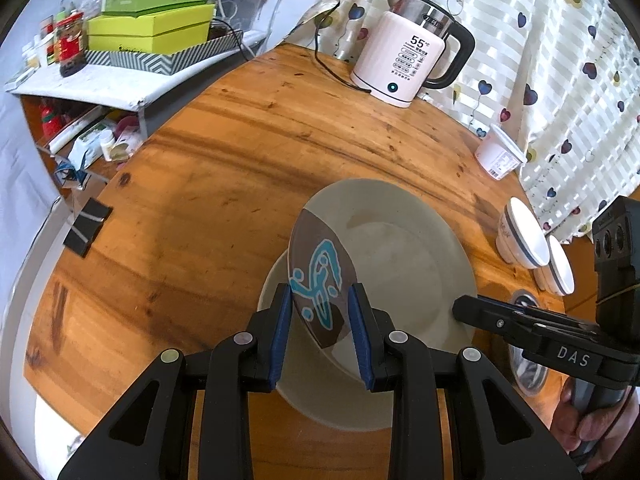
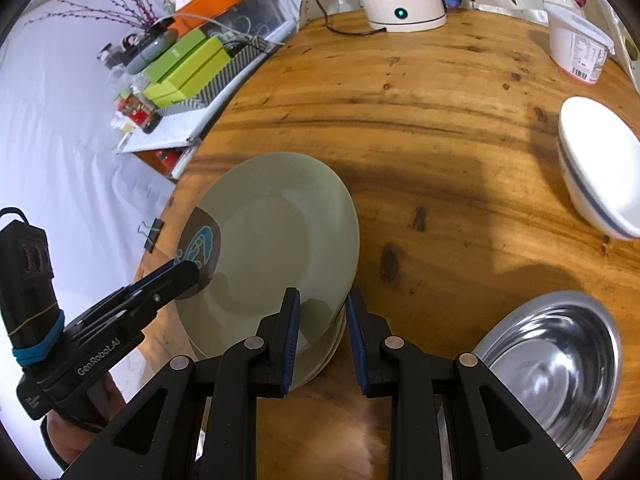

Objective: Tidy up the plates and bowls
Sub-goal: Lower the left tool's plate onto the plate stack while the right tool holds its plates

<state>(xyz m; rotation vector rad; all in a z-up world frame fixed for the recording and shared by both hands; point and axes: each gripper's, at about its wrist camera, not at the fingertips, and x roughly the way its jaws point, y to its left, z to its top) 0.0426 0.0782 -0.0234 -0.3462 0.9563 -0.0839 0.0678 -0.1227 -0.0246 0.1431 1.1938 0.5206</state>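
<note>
My left gripper [image 1: 320, 316] is shut on a small brown plate with a blue pattern [image 1: 320, 276], held tilted over the grey plates. My right gripper [image 2: 322, 320] holds the rim of a large grey plate [image 2: 276, 240], tilted up above another grey plate [image 2: 324, 356] on the wooden table [image 2: 440, 140]. In the left wrist view the large grey plate [image 1: 400, 248] lies over the lower plate [image 1: 332, 404]. The brown plate [image 2: 200, 246] sits at the large plate's left edge. Two white bowls [image 1: 524, 236] [image 1: 556, 266] stand at the right, one shown in the right wrist view [image 2: 600, 168].
A steel bowl [image 2: 556, 364] sits near my right gripper. A white kettle [image 1: 408, 56] with a cord and a white tub [image 1: 500, 152] stand at the far table edge. A shelf with green boxes [image 1: 152, 28] is to the left. A binder clip [image 1: 86, 226] lies at the table's left edge.
</note>
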